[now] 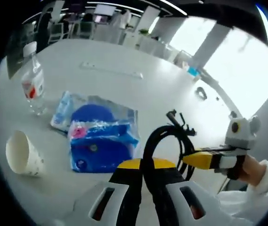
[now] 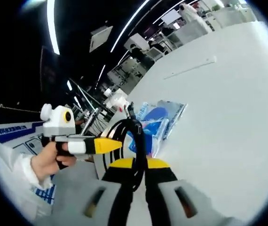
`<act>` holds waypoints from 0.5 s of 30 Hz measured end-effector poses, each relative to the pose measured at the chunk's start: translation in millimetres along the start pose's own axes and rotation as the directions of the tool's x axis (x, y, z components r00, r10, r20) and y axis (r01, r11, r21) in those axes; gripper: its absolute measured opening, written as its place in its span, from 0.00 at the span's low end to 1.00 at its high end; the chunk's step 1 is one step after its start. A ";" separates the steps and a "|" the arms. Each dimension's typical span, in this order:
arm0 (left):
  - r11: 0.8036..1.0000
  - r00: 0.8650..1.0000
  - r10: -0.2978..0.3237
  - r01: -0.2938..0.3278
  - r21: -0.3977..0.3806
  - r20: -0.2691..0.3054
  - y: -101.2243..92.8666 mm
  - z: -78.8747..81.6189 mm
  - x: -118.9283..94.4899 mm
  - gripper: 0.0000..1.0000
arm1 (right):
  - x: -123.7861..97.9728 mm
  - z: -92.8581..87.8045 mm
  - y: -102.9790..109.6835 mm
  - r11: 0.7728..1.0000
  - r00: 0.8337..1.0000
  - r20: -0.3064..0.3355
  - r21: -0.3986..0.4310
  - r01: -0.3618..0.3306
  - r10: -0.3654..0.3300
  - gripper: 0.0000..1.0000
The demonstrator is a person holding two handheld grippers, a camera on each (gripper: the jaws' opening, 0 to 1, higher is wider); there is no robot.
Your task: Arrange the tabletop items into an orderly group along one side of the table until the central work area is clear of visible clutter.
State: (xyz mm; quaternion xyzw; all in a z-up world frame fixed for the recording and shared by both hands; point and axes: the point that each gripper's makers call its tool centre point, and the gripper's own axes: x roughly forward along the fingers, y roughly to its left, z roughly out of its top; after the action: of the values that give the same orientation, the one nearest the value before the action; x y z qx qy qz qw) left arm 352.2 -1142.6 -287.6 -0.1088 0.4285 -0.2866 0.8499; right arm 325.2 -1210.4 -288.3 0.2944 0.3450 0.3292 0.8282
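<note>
Both claws grip one black cable loop (image 1: 164, 141) above the white counter (image 1: 124, 89). In the left gripper view the left claw (image 1: 149, 188) has its jaws pinched narrow on the cable strands running between them. In the right gripper view the right claw (image 2: 138, 188) is likewise closed narrow on the same cable (image 2: 131, 141). The other claw enters each view from the side, w/ a hand on its handle (image 2: 47, 162).

Step in hand, as judged: carry the cable to the item group. That group sits near one counter edge: blue plastic pack (image 1: 101, 136), paper cup (image 1: 23, 153) lying on its side beside it, water bottle (image 1: 33, 80) upright farther back.

Procedure:
- Keep both grips firm; move the claws together so the loop does not spring open.
- Lower the cable just beside the blue pack, not on top of it.
- Avoid nudging the cup; it can roll.
- Release one claw first, then the other.

Limits of view:
- Cable ends and connector (image 1: 174, 115) are small, type unclear.
- Pack contents blurred; label unreadable.
- Cup opening not fully visible.
- A long flat strip (image 1: 110, 69) lies mid-counter; identity unclear.
</note>
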 end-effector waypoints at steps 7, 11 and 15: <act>0.998 0.999 -0.036 0.037 0.056 -0.009 -19.9 1.7 12.1 0.01 | -14.6 5.7 -11.7 0.999 0.999 0.014 -0.003 0.036 -0.036 0.03; 0.987 0.999 -0.027 0.031 0.155 -0.026 -30.4 3.9 20.5 0.01 | -22.5 9.1 -21.4 0.998 0.998 0.024 0.009 0.066 -0.066 0.03; 0.981 0.998 -0.042 0.050 0.189 -0.044 -40.3 4.7 29.2 0.02 | -31.6 12.0 -31.2 0.995 0.995 0.034 0.028 0.092 -0.093 0.03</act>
State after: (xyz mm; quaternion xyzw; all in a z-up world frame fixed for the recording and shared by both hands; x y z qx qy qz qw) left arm 353.8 -1192.6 -286.8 -0.0313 0.4134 -0.3480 0.8408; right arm 327.9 -1256.2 -291.6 0.2948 0.3478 0.2807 0.8446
